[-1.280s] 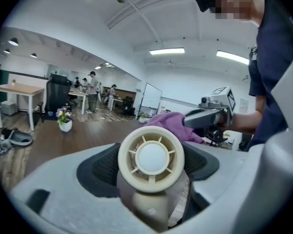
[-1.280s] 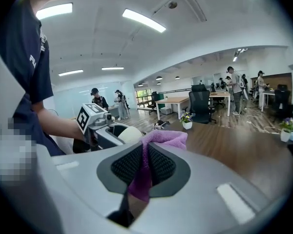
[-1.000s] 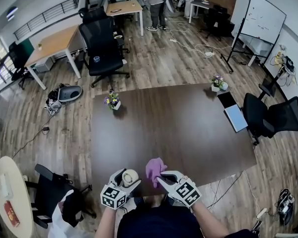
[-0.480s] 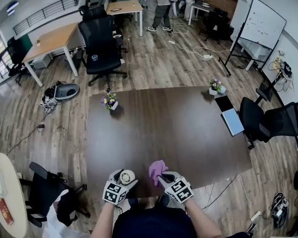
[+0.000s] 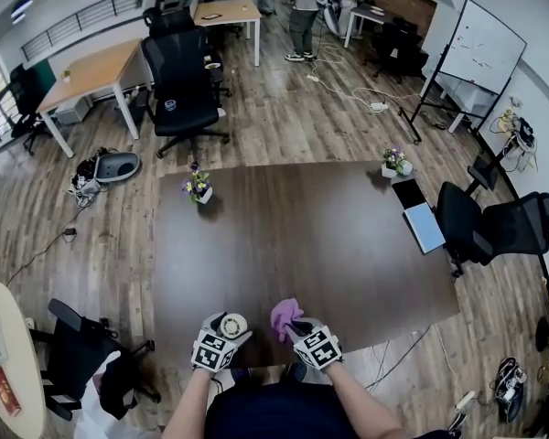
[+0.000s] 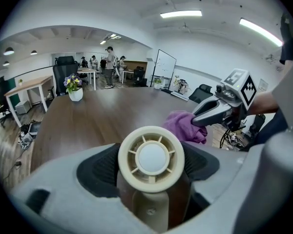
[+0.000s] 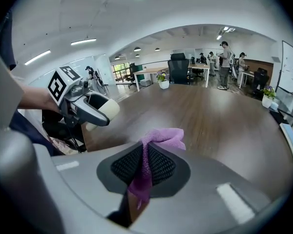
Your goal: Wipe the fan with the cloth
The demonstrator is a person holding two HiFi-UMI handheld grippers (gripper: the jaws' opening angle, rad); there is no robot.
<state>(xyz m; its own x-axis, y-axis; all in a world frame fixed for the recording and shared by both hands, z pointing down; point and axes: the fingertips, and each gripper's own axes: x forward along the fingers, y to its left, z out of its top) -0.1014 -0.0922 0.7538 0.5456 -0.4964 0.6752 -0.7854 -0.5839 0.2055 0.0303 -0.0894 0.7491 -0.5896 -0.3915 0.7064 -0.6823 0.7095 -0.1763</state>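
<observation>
two grippers meet at the near edge of the dark table (image 5: pixel 302 236): our left gripper (image 5: pixel 223 335) clamps the small cream fan (image 5: pixel 233 325) with its grille exposed, our right gripper (image 5: pixel 296 328) pinches the purple cloth (image 5: pixel 284 315) just beside it, seemingly ready for wiping.

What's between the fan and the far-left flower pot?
Only bare table lies between the fan and the flower pot, as the left gripper view shows.
</observation>
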